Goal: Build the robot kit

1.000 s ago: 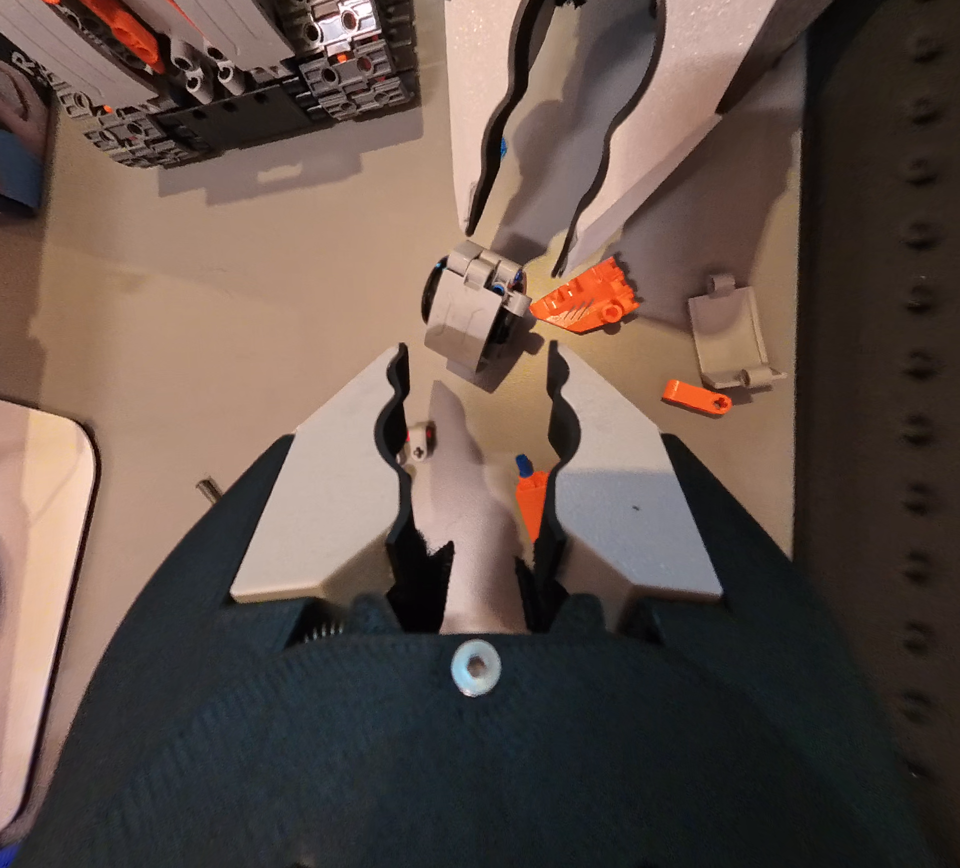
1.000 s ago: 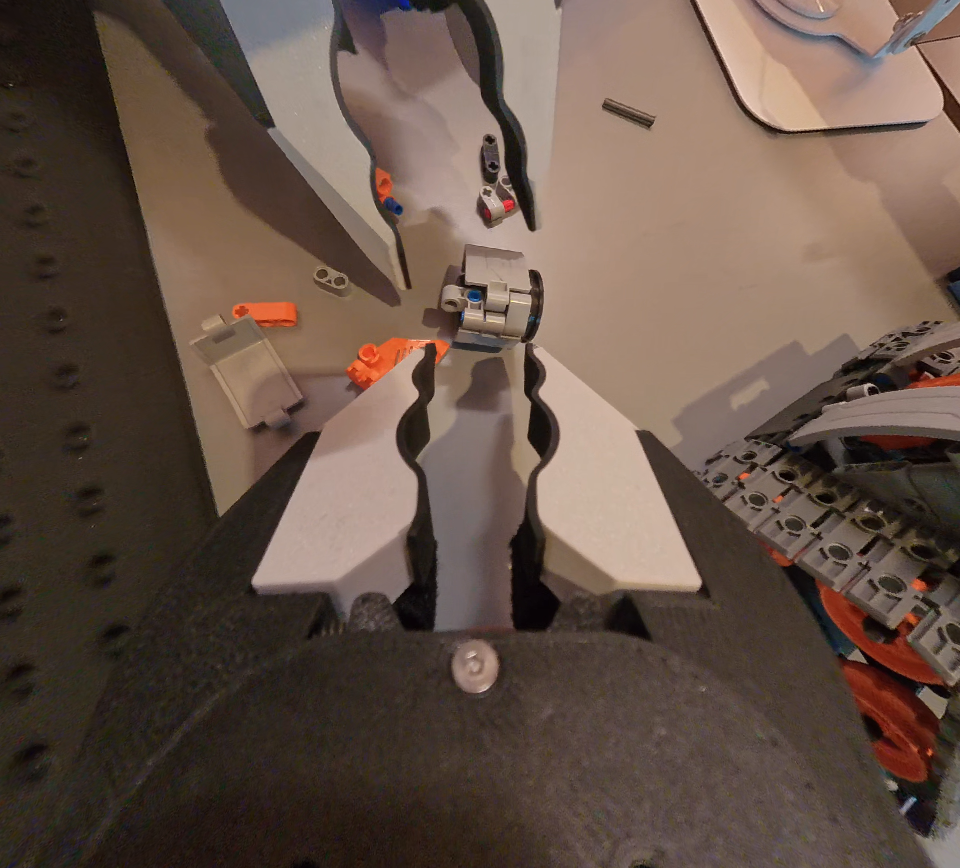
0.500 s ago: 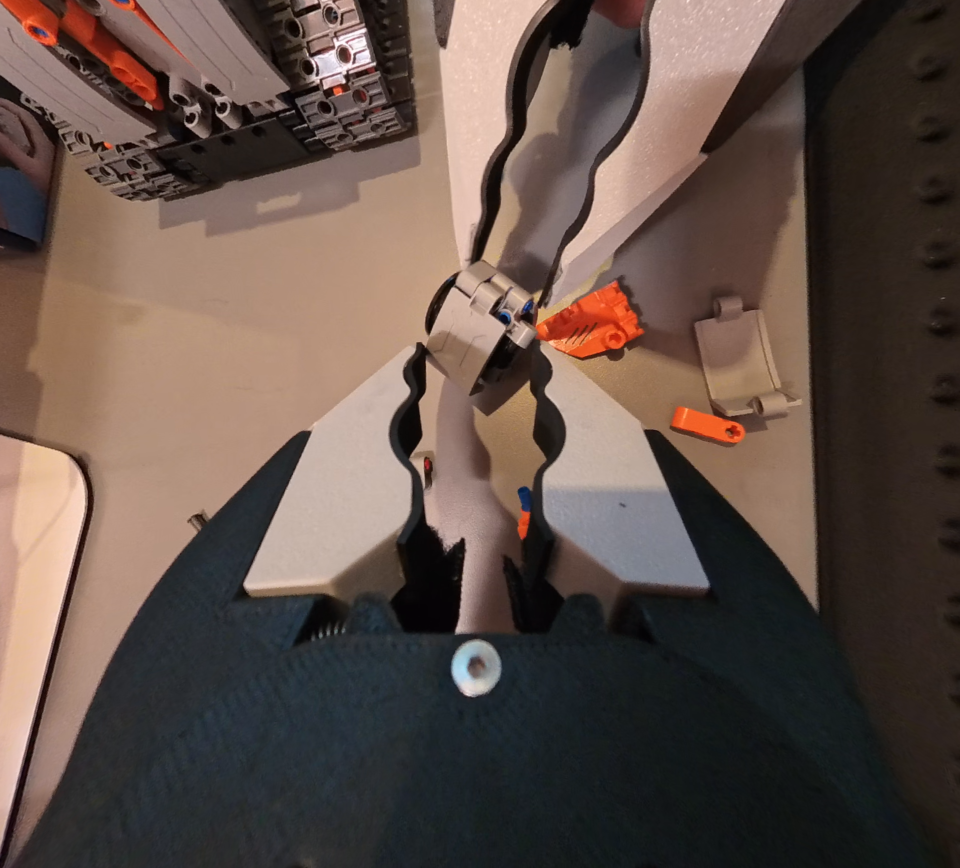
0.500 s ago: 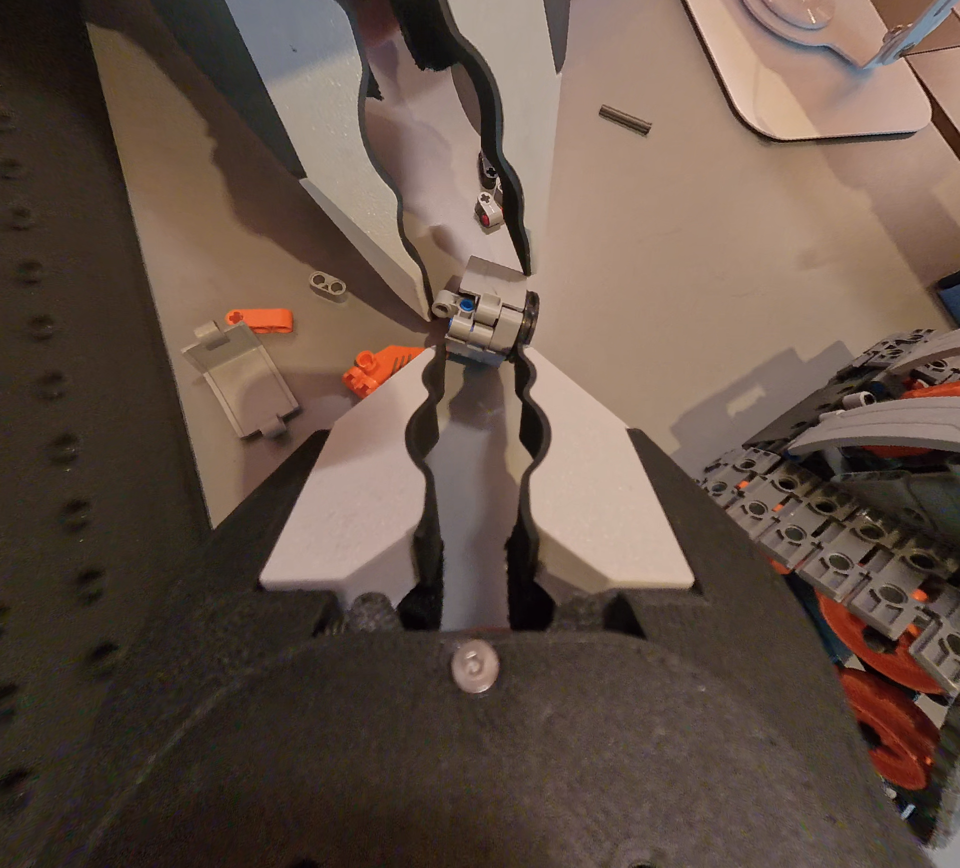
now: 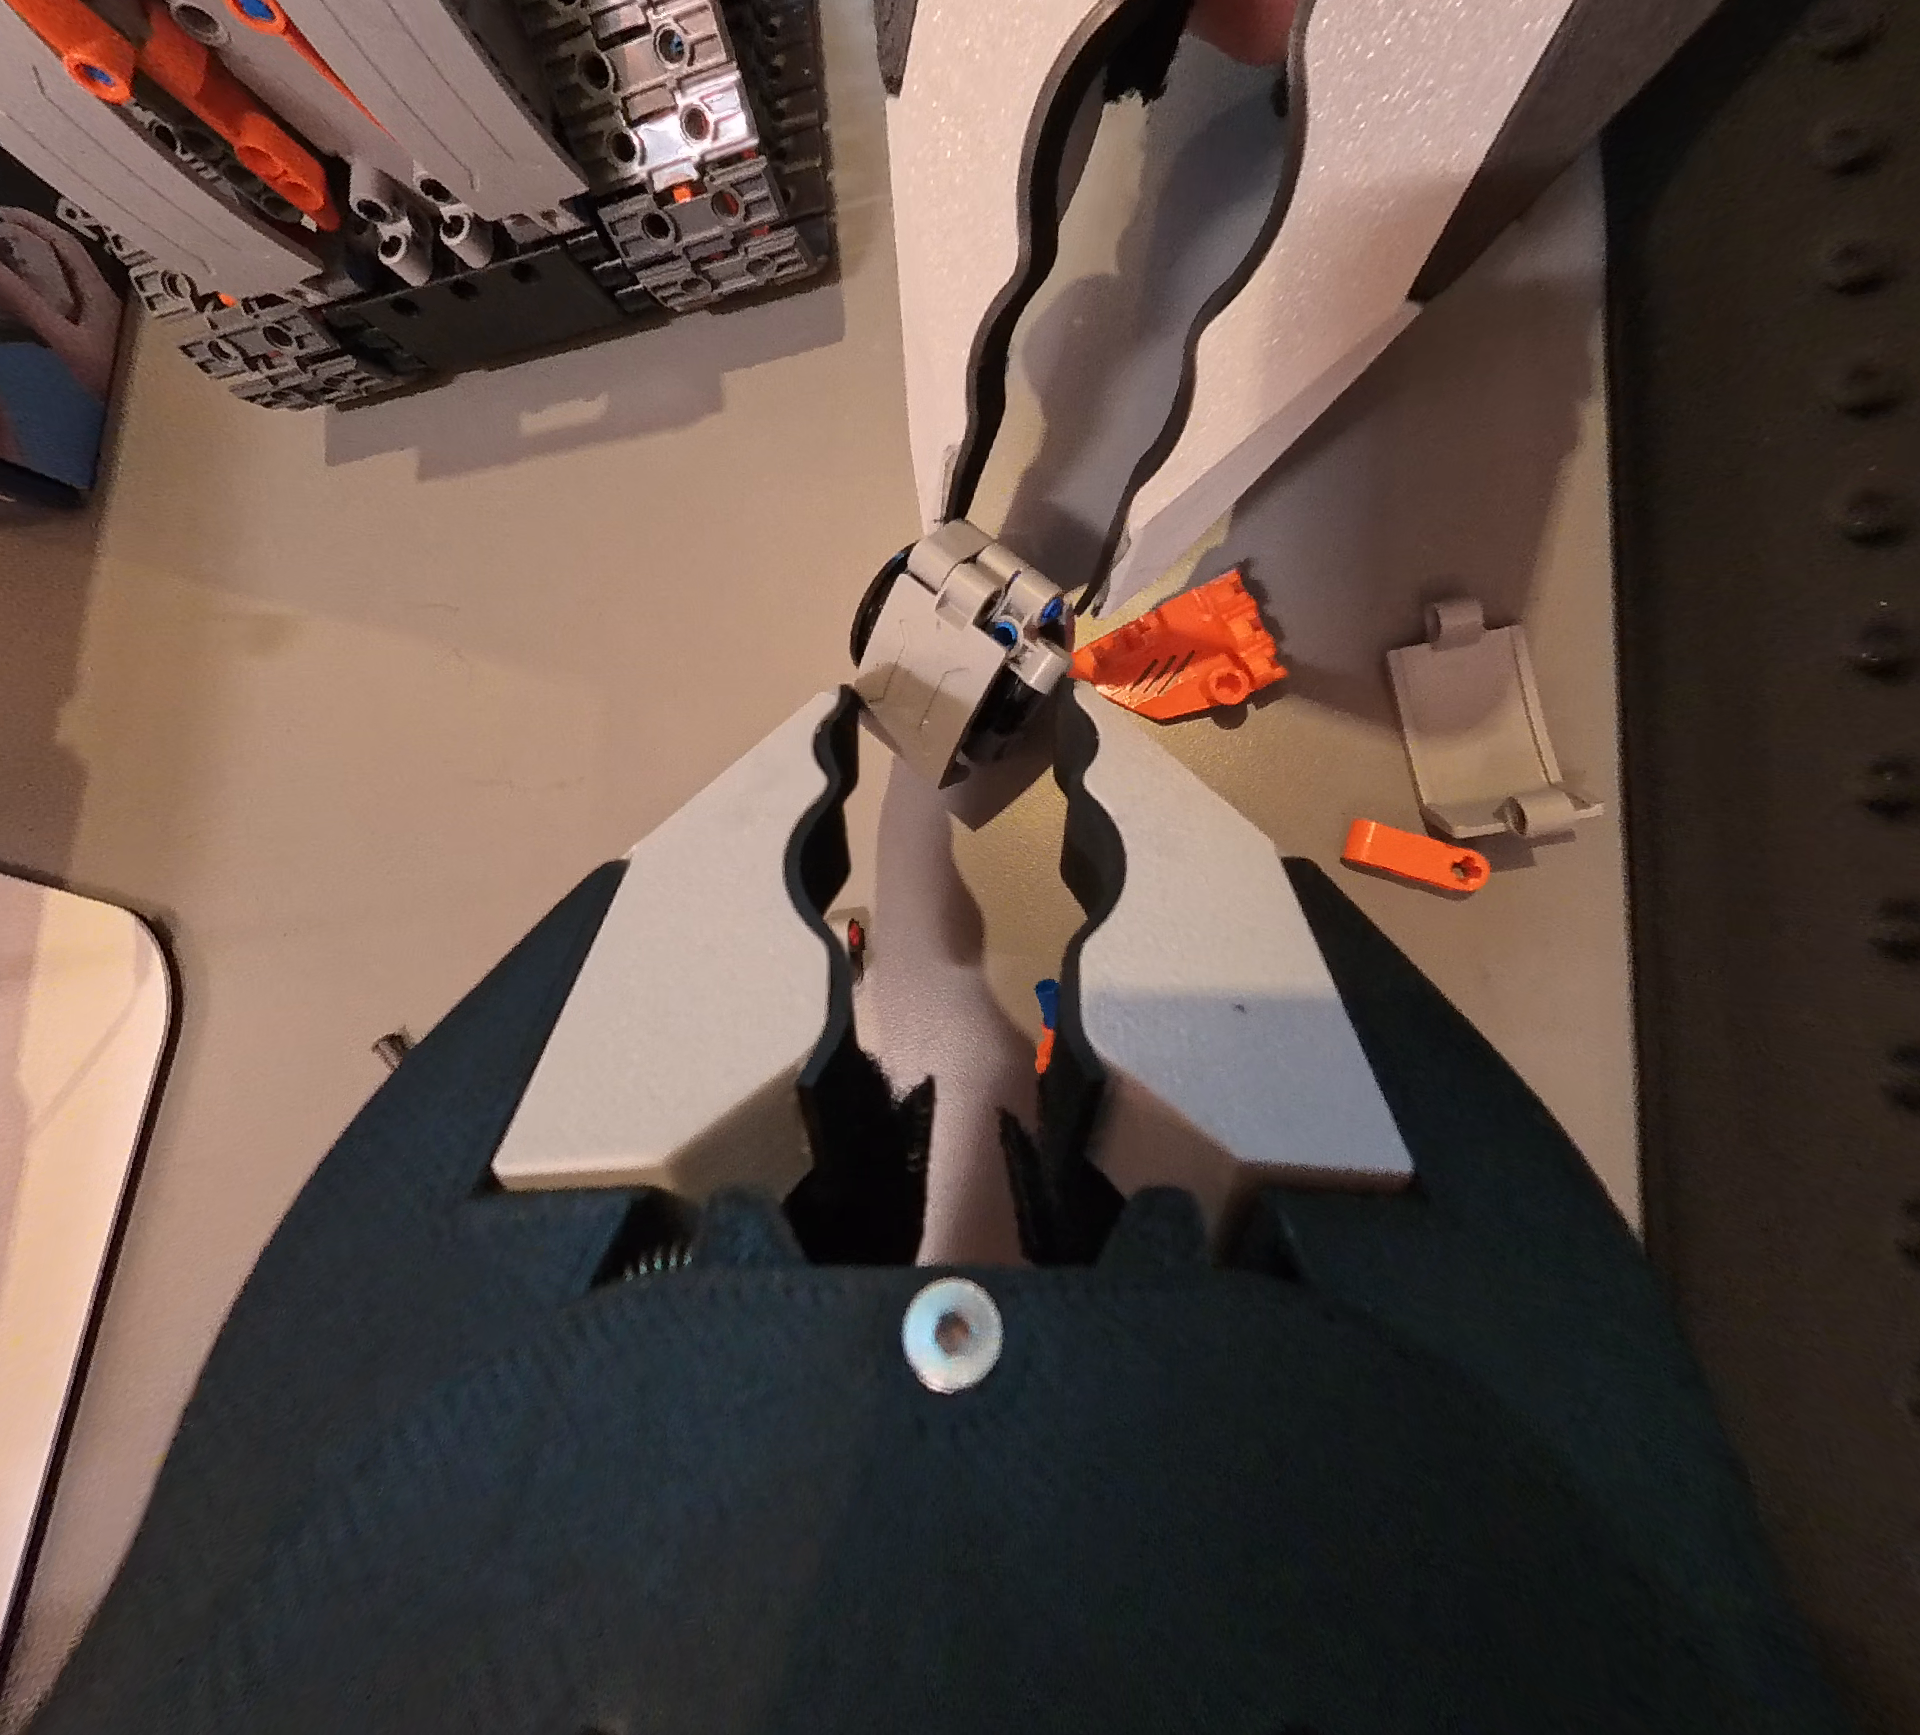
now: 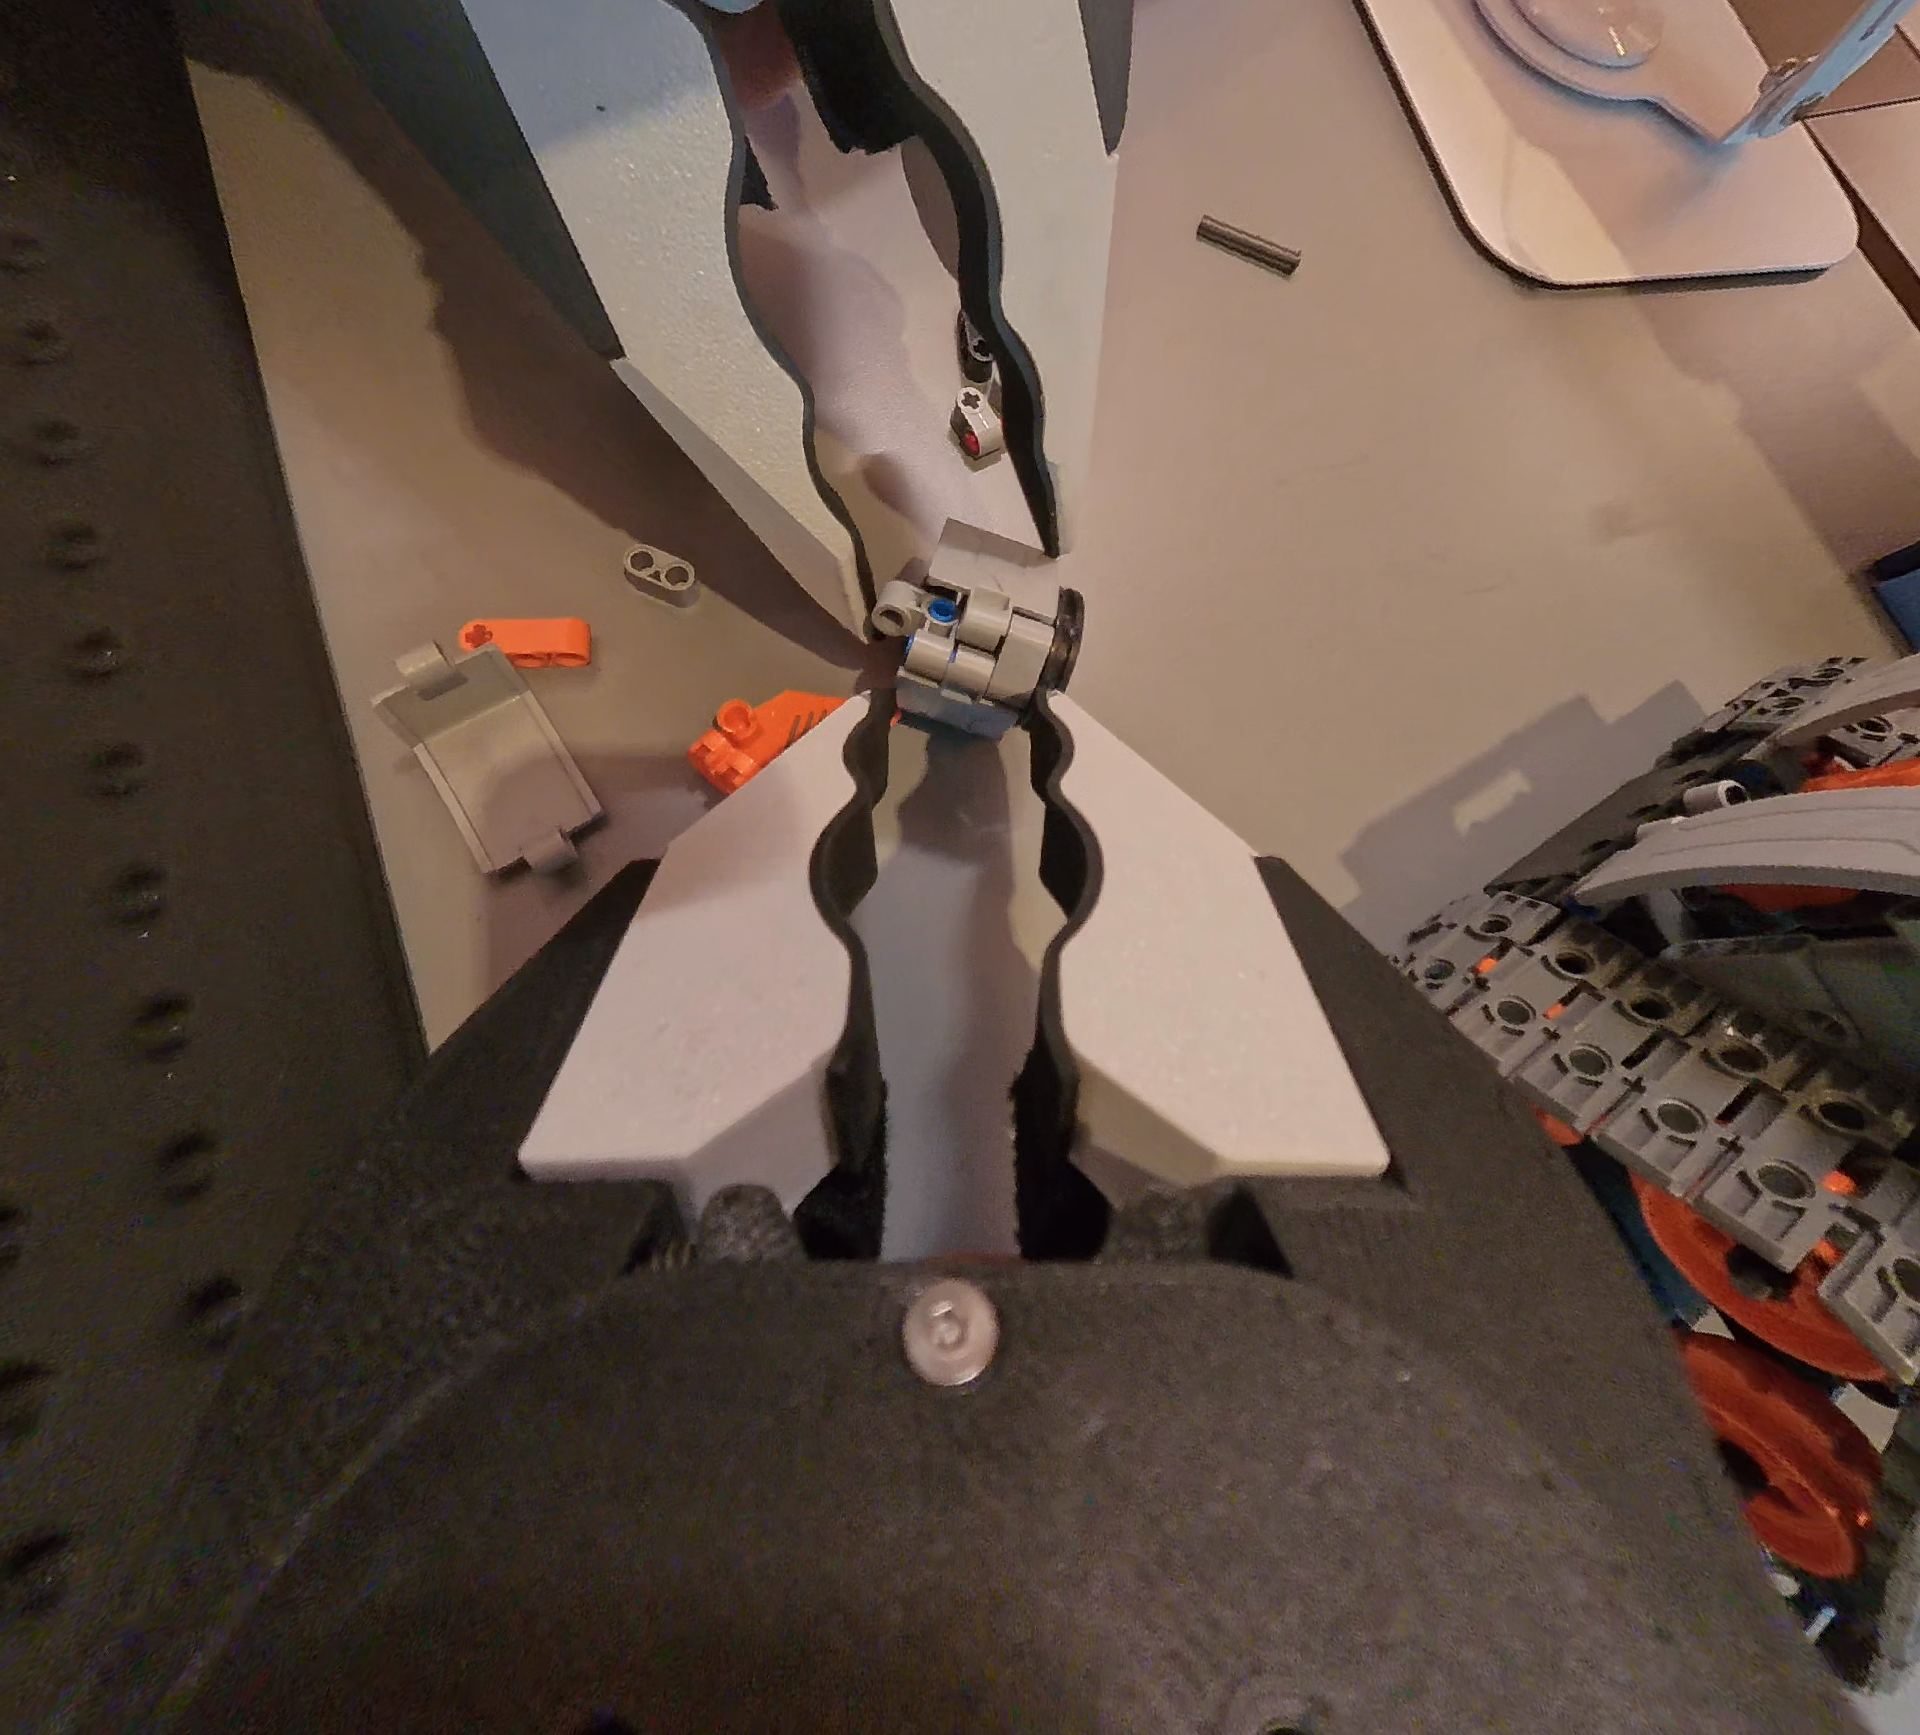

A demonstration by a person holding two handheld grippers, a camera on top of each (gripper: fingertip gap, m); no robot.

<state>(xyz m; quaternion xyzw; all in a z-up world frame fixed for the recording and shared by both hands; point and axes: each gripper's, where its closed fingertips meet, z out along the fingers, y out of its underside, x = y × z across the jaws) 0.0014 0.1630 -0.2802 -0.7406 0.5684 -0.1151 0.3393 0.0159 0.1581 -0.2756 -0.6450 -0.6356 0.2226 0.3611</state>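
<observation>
A small grey brick assembly with a black wheel and blue pins point(image 5: 940, 662) sits between both grippers on the tan table; it also shows in the right wrist view point(image 6: 971, 646). My left gripper point(image 5: 951, 714) is closed on its near end, both fingertips against its sides. My right gripper point(image 6: 956, 703) comes from the opposite side and is closed on the other end. Each gripper shows in the other's view, the right one point(image 5: 1023, 542) and the left one point(image 6: 956, 579). I cannot tell whether the assembly is off the table.
An orange wedge piece point(image 5: 1174, 657), a grey panel point(image 5: 1486, 740) and a short orange beam point(image 5: 1413, 866) lie to one side. A small grey connector point(image 6: 977, 423) lies between the left fingers. A tracked brick vehicle point(image 5: 416, 75) and a white rounded board point(image 6: 1558, 127) are nearby. Left and right tips are no more than a few centimetres apart.
Both grippers moved in toward the assembly from opposite sides and narrowed their jaws onto it. The assembly has turned slightly.
</observation>
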